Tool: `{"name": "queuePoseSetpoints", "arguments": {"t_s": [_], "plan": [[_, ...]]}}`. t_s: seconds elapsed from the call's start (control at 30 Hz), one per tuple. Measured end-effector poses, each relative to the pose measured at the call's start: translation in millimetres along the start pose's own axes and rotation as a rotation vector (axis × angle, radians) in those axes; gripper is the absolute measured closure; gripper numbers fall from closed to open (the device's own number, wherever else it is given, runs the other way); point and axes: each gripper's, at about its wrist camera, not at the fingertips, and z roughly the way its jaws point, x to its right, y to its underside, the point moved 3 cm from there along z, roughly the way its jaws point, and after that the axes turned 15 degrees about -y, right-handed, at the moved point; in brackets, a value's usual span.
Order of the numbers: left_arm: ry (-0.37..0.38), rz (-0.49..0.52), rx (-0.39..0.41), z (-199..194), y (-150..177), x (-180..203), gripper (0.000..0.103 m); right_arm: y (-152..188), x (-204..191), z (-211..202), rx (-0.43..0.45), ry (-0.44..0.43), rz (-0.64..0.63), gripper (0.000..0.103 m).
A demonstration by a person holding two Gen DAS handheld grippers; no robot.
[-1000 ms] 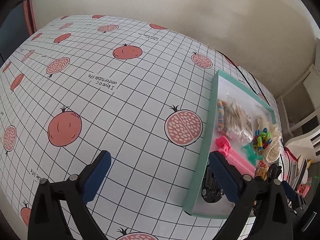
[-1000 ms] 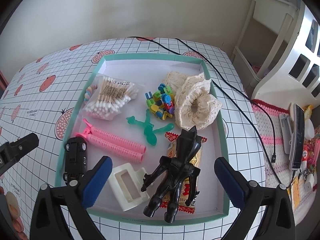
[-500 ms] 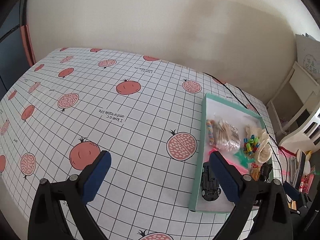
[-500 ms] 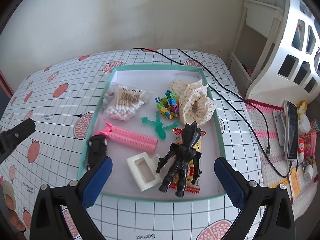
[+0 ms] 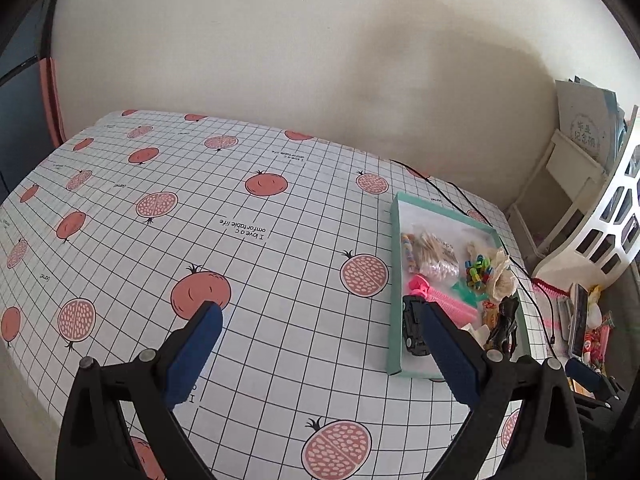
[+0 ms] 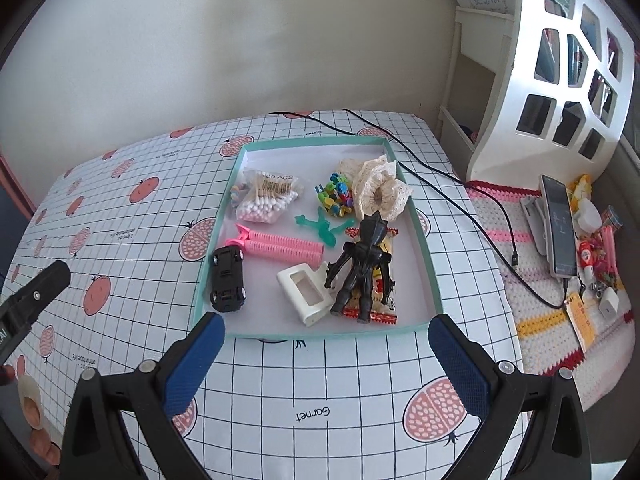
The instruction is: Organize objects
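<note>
Both the left gripper (image 5: 318, 344) and right gripper (image 6: 326, 354) gape wide and empty; the stiff, light figure (image 6: 362, 268) near the tray's (image 6: 320, 335) front edge looks best pinched at its torso.

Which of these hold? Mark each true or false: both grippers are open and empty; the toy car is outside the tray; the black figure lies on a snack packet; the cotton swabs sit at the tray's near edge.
1. The left gripper and right gripper are open and empty. True.
2. The toy car is outside the tray. False: it is inside, by the left wall.
3. The black figure lies on a snack packet. True.
4. The cotton swabs sit at the near edge. False: they are toward the far end.
</note>
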Motion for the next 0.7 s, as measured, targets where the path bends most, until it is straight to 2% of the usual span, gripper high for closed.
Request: {"name": "queuePoseSetpoints", "arguments": {"t_s": [0.27, 0.4, 0.53, 0.7], "plan": [[-0.014, 0.065, -0.008, -1.3, 30.9, -1.9, 0.004, 34.9, 4.4, 10.8, -0.039, 0.005, 0.039, 0.000], [-0.033, 0.091, -0.054, 13.7, 52.2, -2.4, 0.004, 52.9, 7.7, 24.2, -0.071, 0.015, 0.046, 0.000], [-0.075, 0.159, -0.094, 33.6, 79.1, -0.4, 0.004, 70.8, 11.5, 40.8, -0.113, 0.035, 0.041, 0.000], [-0.078, 0.187, -0.146, 51.2, 102.1, -2.0, 0.004, 85.4, 16.4, 57.6, -0.160, 0.053, 0.044, 0.000]]}}
